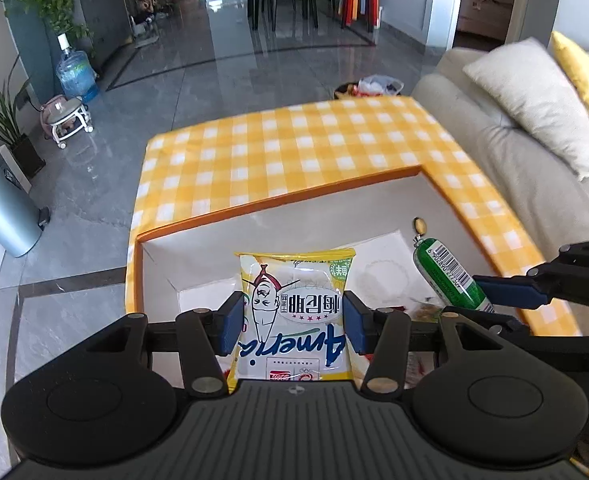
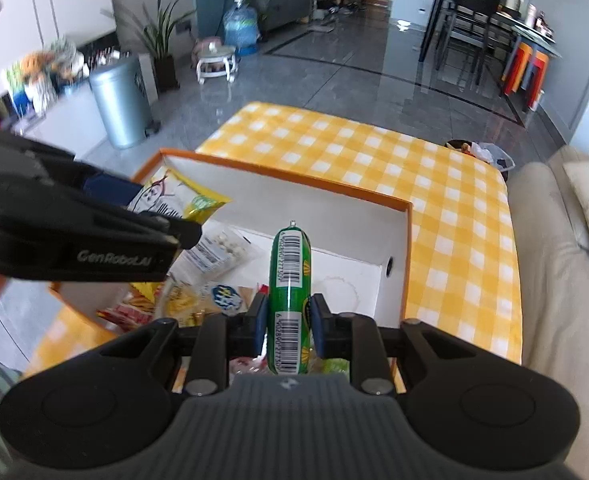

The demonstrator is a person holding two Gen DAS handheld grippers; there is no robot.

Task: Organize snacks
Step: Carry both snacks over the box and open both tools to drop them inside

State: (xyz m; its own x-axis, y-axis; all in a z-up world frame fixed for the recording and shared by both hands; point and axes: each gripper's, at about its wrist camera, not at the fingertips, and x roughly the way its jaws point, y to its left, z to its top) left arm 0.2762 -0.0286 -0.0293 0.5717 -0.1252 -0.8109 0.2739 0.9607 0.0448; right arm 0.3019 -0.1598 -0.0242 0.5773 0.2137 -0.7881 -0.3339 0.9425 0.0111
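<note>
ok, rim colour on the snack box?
Orange rim on the box, white inside. Clearest in the right wrist view.

A low table under a yellow-and-white checked cloth [image 1: 294,148] stretches out beyond the fingers, and on it, right below them, sits an open white cardboard box with an orange rim [image 2: 398,280].

Surface finishes: mixed film, board, cloth.
Yellow snack packet [image 1: 294,316] and green sausage [image 2: 289,292]: glossy plastic film. Orange-edged box [image 2: 405,264]: matt white cardboard. Checked tablecloth [image 1: 294,152]: smooth cloth.
</note>
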